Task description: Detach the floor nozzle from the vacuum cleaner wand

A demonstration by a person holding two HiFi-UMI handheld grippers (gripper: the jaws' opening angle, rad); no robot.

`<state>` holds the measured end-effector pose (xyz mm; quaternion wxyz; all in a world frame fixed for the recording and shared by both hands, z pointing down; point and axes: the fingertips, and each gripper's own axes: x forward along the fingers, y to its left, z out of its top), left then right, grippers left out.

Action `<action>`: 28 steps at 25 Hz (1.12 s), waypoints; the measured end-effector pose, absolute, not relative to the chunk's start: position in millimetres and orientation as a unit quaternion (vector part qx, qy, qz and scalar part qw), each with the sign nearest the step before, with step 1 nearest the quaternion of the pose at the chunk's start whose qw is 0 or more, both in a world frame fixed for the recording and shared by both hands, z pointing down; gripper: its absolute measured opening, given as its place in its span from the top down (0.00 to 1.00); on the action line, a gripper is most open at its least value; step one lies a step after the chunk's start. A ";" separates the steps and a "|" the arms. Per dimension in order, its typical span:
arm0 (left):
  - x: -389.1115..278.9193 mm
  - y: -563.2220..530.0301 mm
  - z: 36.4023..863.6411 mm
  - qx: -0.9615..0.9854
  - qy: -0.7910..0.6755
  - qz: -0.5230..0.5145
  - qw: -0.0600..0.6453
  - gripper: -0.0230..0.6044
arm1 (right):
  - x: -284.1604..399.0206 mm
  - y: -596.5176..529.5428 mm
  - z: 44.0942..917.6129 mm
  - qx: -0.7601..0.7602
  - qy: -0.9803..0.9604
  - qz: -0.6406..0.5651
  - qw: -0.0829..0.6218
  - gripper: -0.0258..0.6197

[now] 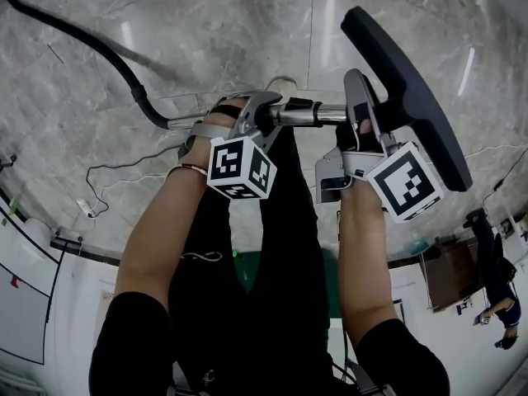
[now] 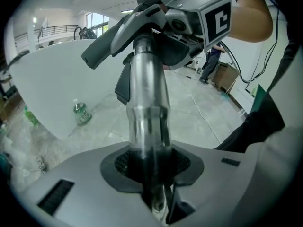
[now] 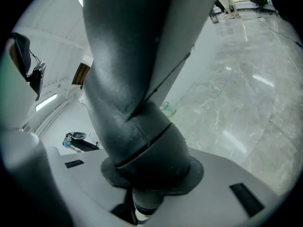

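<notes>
Resting on floor beyond the wand, a green-labelled bottle

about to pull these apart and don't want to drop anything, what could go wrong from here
The left gripper clamps the smooth chrome wand; under a pull it could slide or twist along it. The right gripper holds the floor nozzle only by its rounded neck, off the floor, so when the joint lets go the wide head may swing or drop. The hose trailing away could tug the wand.
</notes>
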<state>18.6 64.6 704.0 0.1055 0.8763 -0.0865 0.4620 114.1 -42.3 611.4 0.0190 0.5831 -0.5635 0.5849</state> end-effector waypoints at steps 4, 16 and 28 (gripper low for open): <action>9.3 78.2 695.0 0.883 0.008 0.440 0.165 0.77 | 96.3 -48.3 599.9 0.554 -0.618 0.558 0.005 0.76; -5.8 121.4 612.5 0.805 0.226 0.242 0.493 0.81 | 32.6 -63.3 550.5 0.269 -0.781 0.539 -0.165 0.78; -5.2 113.2 691.0 0.862 0.088 0.345 0.362 0.84 | 52.4 -76.0 601.7 0.472 -0.694 0.541 -0.056 0.80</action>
